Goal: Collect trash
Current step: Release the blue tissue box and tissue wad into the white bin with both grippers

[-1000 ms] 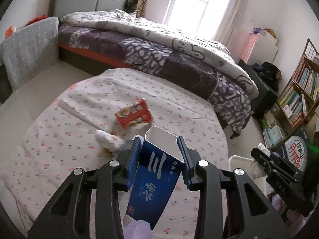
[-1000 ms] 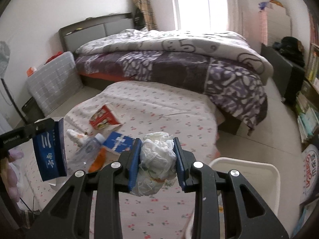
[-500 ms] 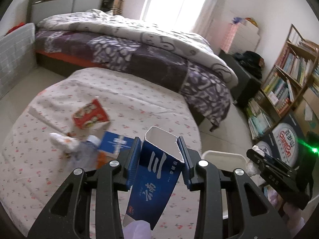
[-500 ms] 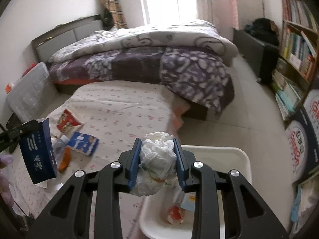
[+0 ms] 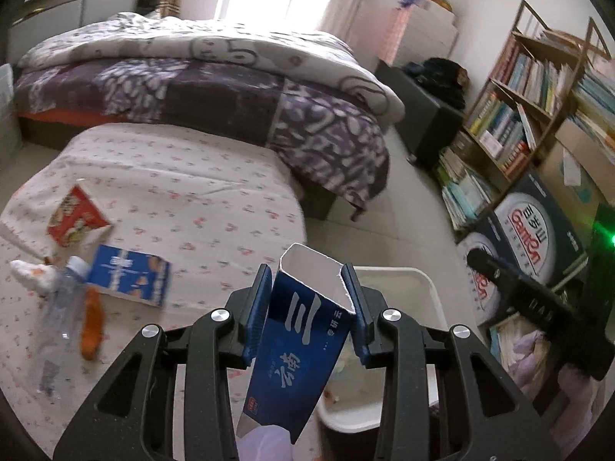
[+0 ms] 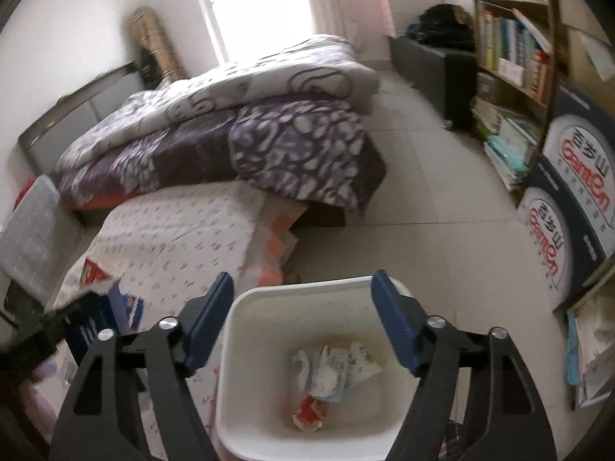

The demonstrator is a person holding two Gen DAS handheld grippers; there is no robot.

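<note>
My left gripper (image 5: 310,296) is shut on an open blue carton (image 5: 296,349), held over the table's right edge beside the white bin (image 5: 419,292). My right gripper (image 6: 303,319) is open and empty, right above the white bin (image 6: 246,345). Crumpled white tissue (image 6: 319,372) lies inside the bin with a red wrapper (image 6: 309,413) and other scraps. On the flowered table (image 5: 184,199) lie a red noodle cup (image 5: 75,217), a blue packet (image 5: 128,274), a clear bottle (image 5: 61,311), an orange wrapper (image 5: 92,326) and a white tissue (image 5: 32,274).
A bed with a purple and white quilt (image 5: 215,77) stands behind the table. A bookshelf (image 5: 530,100) and blue-and-white printed boxes (image 5: 538,226) line the right wall. A dark cabinet (image 6: 430,65) stands further back. Tiled floor (image 6: 430,207) lies between the bin and the shelf.
My right gripper moved right over the bin, opened and dropped the crumpled tissue into it. My left gripper swung right toward the bin, still holding the carton.
</note>
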